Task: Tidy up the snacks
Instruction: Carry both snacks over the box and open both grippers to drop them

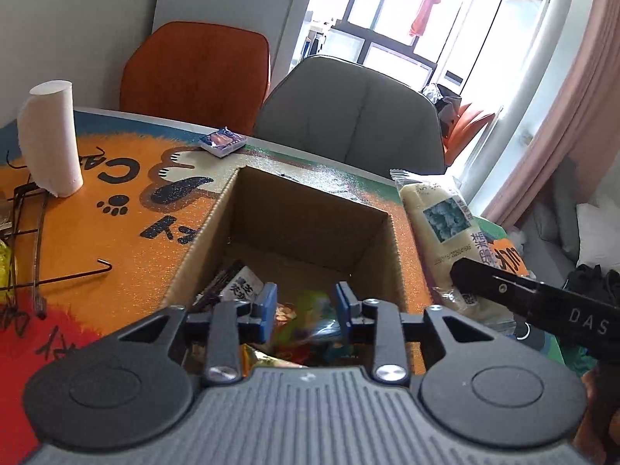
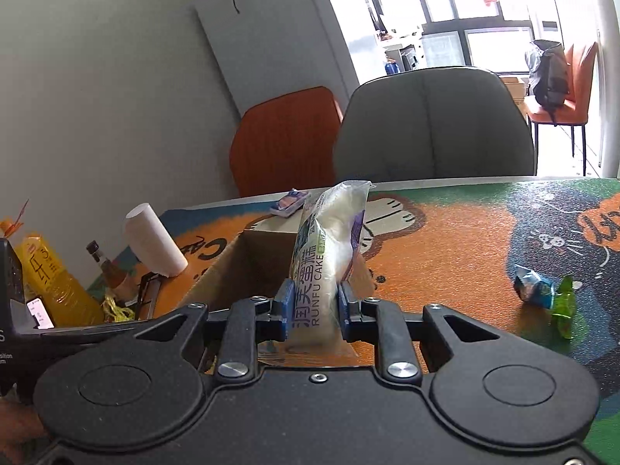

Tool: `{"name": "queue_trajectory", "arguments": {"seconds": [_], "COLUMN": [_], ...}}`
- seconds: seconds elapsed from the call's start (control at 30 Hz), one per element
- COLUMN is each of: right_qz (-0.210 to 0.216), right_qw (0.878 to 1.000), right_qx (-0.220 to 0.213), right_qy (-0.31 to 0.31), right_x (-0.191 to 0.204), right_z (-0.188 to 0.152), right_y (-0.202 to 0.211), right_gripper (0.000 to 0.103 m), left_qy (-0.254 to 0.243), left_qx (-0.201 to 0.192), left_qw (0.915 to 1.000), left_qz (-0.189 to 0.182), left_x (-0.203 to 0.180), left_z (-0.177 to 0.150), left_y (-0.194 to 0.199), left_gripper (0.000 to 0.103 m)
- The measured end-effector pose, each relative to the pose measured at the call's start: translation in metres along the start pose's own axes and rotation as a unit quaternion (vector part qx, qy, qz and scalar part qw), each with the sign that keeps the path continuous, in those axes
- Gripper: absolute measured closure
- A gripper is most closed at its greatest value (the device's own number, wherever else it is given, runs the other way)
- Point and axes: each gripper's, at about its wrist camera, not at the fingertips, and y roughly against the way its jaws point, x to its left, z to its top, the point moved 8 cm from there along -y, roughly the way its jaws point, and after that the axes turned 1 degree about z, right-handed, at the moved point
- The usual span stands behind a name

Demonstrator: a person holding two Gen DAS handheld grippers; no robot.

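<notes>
The right tongs (image 2: 313, 306), clamped on the upright cake packet (image 2: 329, 248) beside the cardboard box (image 1: 310, 209), should carry it fully over the opening before releasing, while the left tongs (image 1: 306, 304) hang apart, empty, above the snacks inside.

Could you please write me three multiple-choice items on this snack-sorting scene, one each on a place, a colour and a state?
1. Where does the paper roll stand?
A. inside the cardboard box
B. on the table mat, left of the cardboard box
C. on a chair

2. What colour is the chair beside the grey chair?
A. orange
B. blue
C. white

3. What is the right gripper doing?
A. standing open and bare
B. gripping a bottle
C. gripping the cake packet

Key: 1 B, it stands upright on the mat; 2 A, its back is orange; 3 C, both pads press the packet.
</notes>
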Motion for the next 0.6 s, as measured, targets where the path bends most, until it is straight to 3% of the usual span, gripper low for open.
{"name": "queue_trajectory", "arguments": {"seconds": [0.17,0.27,0.3,0.47,0.6], "right_qz": [0.012,0.017,0.014,-0.003,-0.025], "right_qw": [1.000,1.000,1.000,1.000,0.999], "right_qx": [0.006,0.001,-0.001,-0.003,-0.006], "right_qy": [-0.001,-0.013,-0.012,-0.020,-0.030], "right_x": [0.011,0.012,0.012,-0.003,-0.024], "right_z": [-0.001,0.000,0.001,0.002,-0.001], "right_y": [-0.007,-0.006,-0.004,0.004,0.013], "right_gripper": [0.078,0.060,0.058,0.057,0.055], "left_qy": [0.001,0.000,0.000,-0.008,-0.021], "left_qx": [-0.003,-0.006,-0.006,-0.014,-0.017], "left_qw": [1.0000,1.0000,1.0000,0.9998,0.9996], "left_qz": [-0.001,0.001,0.000,-0.006,-0.008], "left_x": [0.007,0.007,0.007,-0.004,-0.019], "left_z": [0.002,0.001,0.001,0.001,0.001], "left_y": [0.006,0.009,0.009,0.011,0.010], "left_gripper": [0.060,0.053,0.051,0.024,0.013]}}
